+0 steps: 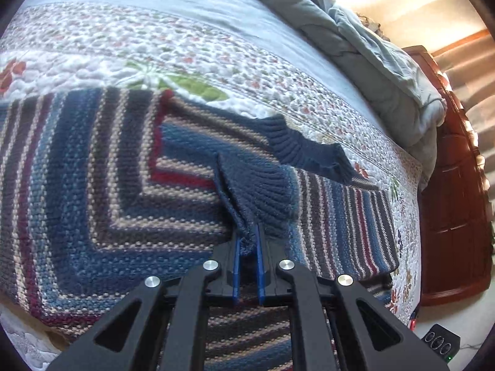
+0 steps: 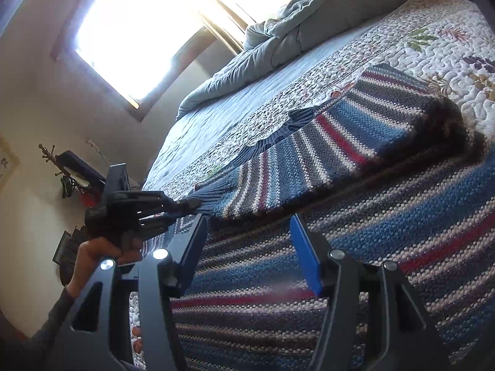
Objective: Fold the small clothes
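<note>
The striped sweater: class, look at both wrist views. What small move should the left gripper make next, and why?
Probably carry the ribbed cuff further across the striped sweater, then lay it down. The left gripper is shut on that cuff, the sleeve is lifted and half folded over the body, and the right gripper is open, holding nothing.

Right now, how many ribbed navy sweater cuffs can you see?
2. One cuff is pinched in the left gripper; the other cuff lies just beyond it on the quilt.

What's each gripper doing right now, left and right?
Left gripper: closed on the navy ribbed cuff of the striped sweater.
Right gripper: open, holding nothing, over the sweater.
</note>
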`<state>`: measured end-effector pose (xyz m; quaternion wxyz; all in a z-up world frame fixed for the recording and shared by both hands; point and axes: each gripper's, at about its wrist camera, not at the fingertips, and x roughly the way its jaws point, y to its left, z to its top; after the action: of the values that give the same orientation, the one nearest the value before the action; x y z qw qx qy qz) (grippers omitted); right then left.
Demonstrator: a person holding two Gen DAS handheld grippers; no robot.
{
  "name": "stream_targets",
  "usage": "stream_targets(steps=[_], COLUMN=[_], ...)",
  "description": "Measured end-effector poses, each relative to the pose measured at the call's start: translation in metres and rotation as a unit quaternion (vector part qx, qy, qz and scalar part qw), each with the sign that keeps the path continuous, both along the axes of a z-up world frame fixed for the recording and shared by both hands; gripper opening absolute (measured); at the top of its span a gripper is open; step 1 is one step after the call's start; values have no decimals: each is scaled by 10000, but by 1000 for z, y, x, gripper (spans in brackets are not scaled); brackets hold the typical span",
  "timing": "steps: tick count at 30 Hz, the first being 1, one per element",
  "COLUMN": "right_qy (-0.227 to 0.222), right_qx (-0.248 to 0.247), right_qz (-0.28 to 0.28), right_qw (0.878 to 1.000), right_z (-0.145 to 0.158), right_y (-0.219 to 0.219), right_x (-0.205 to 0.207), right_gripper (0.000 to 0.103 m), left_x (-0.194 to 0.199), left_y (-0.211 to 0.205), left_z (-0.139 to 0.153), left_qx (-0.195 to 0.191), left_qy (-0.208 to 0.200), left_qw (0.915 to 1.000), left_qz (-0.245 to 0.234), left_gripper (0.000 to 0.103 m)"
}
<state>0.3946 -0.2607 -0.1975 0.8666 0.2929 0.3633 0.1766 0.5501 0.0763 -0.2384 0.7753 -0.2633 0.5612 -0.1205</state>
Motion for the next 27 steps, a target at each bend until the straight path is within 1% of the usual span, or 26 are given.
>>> stream_targets(steps=[3, 6, 8, 9, 10, 12, 14, 15, 16, 17, 19, 20, 21, 22, 25, 27], right_qy=[7, 23, 28, 27, 26, 32, 51, 62, 75, 80, 82, 76, 68, 59, 76, 70], right_qx=[0, 28, 34, 32, 32, 38, 67, 88, 103, 103, 75, 52, 26, -4, 9, 5], right_qz=[-5, -3, 14, 29, 40, 49, 24, 17, 13, 18, 50, 68, 83, 87, 88, 86], right_qw=[10000, 10000, 10000, 10000, 10000, 10000, 10000, 9999, 9999, 9999, 9999, 9999, 9999, 9999, 9999, 9999], right_z=[-1, -2, -2, -2, -3, -3, -4, -4, -5, -5, -5, -5, -5, -4, -5, -4], right_y=[0, -1, -1, -1, -1, -1, -4, -4, -5, -5, -2, -1, 1, 2, 1, 1], right_x=[1, 1, 2, 2, 2, 2, 4, 4, 4, 4, 4, 3, 3, 2, 2, 1], right_gripper=[56, 56, 56, 56, 56, 56, 56, 56, 56, 56, 56, 56, 56, 56, 56, 57], left_x=[-4, -13, -16, -16, -16, -16, -19, -21, -23, -23, -19, -16, -11, -7, 0, -2], left_y=[3, 5, 6, 8, 11, 16, 21, 21, 18, 14, 0, -9, -18, -24, -31, -25], left_z=[-9, -13, -18, -20, -23, -19, -1, 9, 20, 27, 36, 35, 30, 24, -1, -14], left_qx=[7, -72, -40, -84, -188, -198, 118, 242, 283, 225, -69, -211, -374, -437, -341, -372], left_qy=[76, 93, 121, 147, 219, 193, -13, -171, -361, -484, -677, -702, -642, -549, -268, -152], left_qw=[10000, 9999, 9999, 9998, 9995, 9994, 9991, 9986, 9979, 9976, 9974, 9972, 9972, 9975, 9990, 9990], left_qz=[17, 64, 37, 46, 81, 210, 400, 439, 461, 444, 254, 144, 61, 24, 49, 171], left_gripper=[8, 8, 8, 9, 13, 16, 19, 24, 26, 27, 34, 35, 36, 36, 35, 34])
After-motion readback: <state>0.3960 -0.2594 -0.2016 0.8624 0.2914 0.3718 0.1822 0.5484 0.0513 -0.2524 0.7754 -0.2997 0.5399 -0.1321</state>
